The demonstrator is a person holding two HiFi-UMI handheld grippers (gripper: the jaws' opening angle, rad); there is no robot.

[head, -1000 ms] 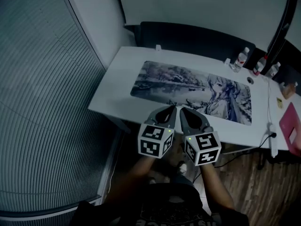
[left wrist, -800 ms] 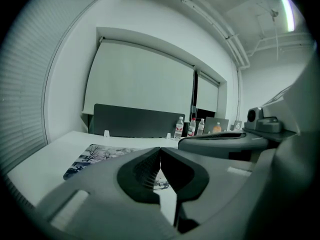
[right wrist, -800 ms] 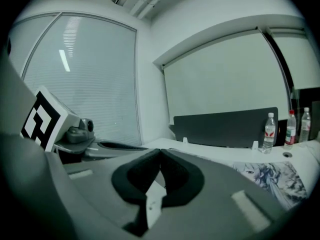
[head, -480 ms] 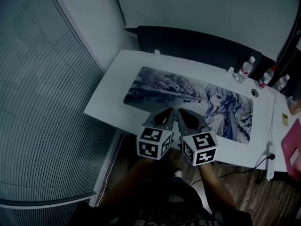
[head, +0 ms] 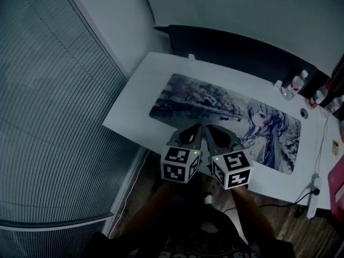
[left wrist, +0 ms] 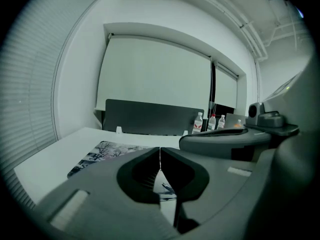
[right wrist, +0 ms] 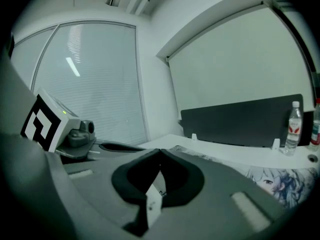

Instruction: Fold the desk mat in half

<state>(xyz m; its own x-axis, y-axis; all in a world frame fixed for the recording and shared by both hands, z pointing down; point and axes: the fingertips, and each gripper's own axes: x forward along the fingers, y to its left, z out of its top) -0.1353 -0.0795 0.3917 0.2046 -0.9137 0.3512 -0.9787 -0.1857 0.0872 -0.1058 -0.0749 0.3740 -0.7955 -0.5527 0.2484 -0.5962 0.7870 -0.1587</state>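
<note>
While hovering side by side at the desk mat's near edge, my left gripper and right gripper are clenched, empty.

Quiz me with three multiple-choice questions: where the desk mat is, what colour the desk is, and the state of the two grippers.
1. Where is the desk mat?
A. on the floor
B. flat on the desk
C. rolled up on a chair
2. What colour is the desk top?
A. red
B. black
C. white
3. How do the left gripper and right gripper stand?
A. both shut, empty
B. both wide open
C. both clamped on the mat
Answers: B, the mat lies unfolded on the desk; C, the bare top around the mat is white; A, each gripper view shows jaw tips together, nothing between.
</note>
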